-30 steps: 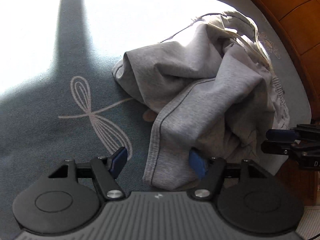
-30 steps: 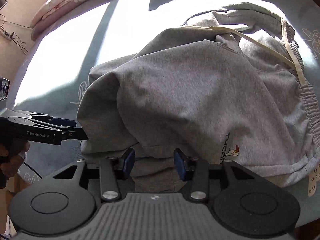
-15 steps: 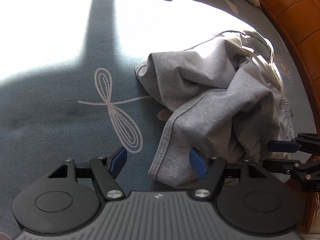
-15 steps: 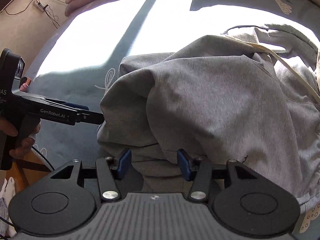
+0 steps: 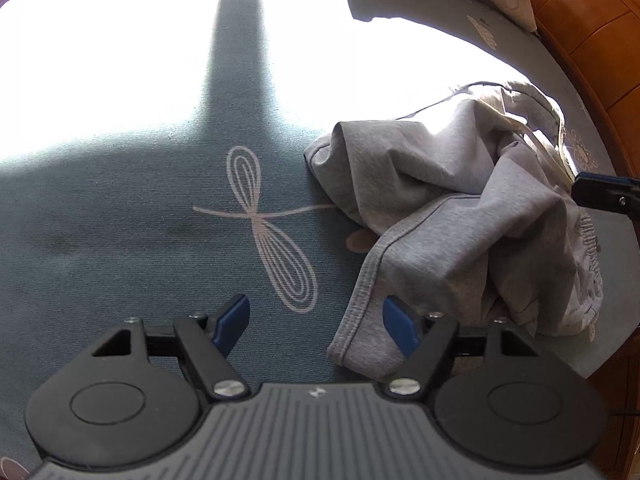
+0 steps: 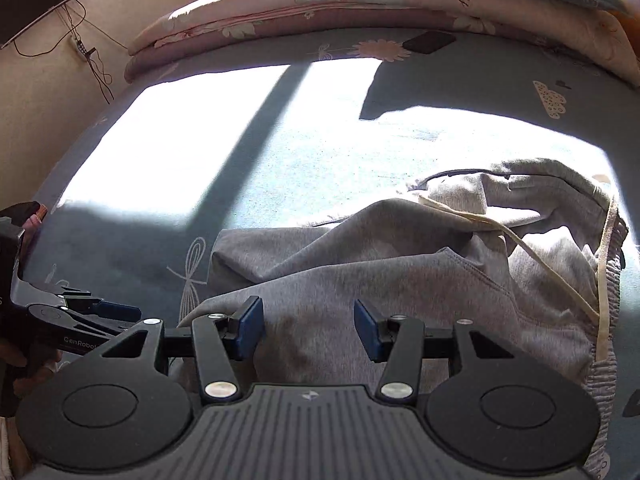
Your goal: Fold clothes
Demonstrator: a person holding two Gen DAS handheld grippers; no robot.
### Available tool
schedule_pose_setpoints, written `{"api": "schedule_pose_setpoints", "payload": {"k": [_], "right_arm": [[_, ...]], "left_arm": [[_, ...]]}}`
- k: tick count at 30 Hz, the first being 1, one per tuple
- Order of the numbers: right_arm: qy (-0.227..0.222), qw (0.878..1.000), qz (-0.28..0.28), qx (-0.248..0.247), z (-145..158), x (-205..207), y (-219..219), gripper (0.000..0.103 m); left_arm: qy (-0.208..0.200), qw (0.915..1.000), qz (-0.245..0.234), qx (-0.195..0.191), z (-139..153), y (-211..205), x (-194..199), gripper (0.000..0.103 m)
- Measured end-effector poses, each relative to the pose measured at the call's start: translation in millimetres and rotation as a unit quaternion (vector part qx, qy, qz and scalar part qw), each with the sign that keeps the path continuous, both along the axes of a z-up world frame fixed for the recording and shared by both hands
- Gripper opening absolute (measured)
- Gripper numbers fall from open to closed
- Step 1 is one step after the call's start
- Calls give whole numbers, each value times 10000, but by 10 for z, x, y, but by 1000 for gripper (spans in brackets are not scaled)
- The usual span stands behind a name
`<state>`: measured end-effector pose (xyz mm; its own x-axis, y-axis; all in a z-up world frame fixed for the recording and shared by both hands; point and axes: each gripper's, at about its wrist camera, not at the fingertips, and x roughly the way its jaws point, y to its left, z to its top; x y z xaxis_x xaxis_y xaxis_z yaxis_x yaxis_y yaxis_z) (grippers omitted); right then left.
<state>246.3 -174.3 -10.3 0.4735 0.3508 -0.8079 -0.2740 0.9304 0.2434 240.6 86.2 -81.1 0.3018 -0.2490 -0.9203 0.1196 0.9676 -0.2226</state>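
Note:
A crumpled grey garment (image 5: 440, 208) with a cream drawstring (image 6: 520, 240) lies on the blue-grey bed sheet (image 5: 120, 220), near its right side. My left gripper (image 5: 316, 316) hovers over the sheet at the garment's near hem (image 5: 360, 312). Its jaws are opening; the hem's edge lies by the right pad and nothing is pinched. My right gripper (image 6: 308, 328) hangs open above the grey cloth (image 6: 400, 280), its pads clear of it. Each gripper shows in the other's view: the right gripper (image 5: 600, 196) at the right edge, the left gripper (image 6: 116, 312) at the lower left.
A dragonfly print (image 5: 272, 232) marks the sheet left of the garment. A folded floral quilt (image 6: 360, 0) and a dark phone (image 6: 428, 42) lie at the far end. Wooden bed frame (image 5: 592, 20) runs along the right. A hand (image 6: 24, 360) holds the left gripper.
The right gripper has lifted and tilted up off the garment with its jaws a bit wider. The left gripper has drifted left, so the garment sits further right in its view.

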Motion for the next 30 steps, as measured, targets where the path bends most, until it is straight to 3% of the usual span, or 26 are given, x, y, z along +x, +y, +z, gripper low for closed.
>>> {"api": "schedule_pose_setpoints", "payload": {"k": [8, 10, 14, 18, 23, 24, 25, 27, 30], "right_arm": [[-256, 9921, 863, -870, -87, 298, 905, 55], [-262, 9850, 1191, -1222, -173, 433, 1210, 64], [66, 9719, 1591, -1732, -446, 688, 1620, 64], [497, 9553, 1572, -2454, -764, 850, 1873, 64], [974, 9475, 1413, -2697, -956, 852, 1938, 62], [941, 9452, 1398, -2796, -965, 840, 1953, 49], [915, 9431, 1359, -2893, -960, 845, 1956, 29], [945, 9457, 1216, -2862, -924, 882, 1922, 13], [971, 9602, 818, -2486, -736, 1018, 1803, 9]], "left_arm": [[-115, 9993, -225, 282, -41, 224, -28, 74], [-176, 9990, -251, 327, -35, 304, -11, 74], [-164, 9997, -125, 154, -43, 495, 29, 74], [-107, 9999, -2, -10, -80, 658, 76, 74], [-55, 9997, 121, -216, -105, 829, 175, 74], [-44, 9995, 134, -269, -105, 863, 201, 74], [-48, 9994, 135, -312, -103, 895, 224, 74], [-74, 9994, 99, -318, -109, 950, 255, 74], [-130, 9996, 48, -241, -113, 1013, 282, 74]]}}
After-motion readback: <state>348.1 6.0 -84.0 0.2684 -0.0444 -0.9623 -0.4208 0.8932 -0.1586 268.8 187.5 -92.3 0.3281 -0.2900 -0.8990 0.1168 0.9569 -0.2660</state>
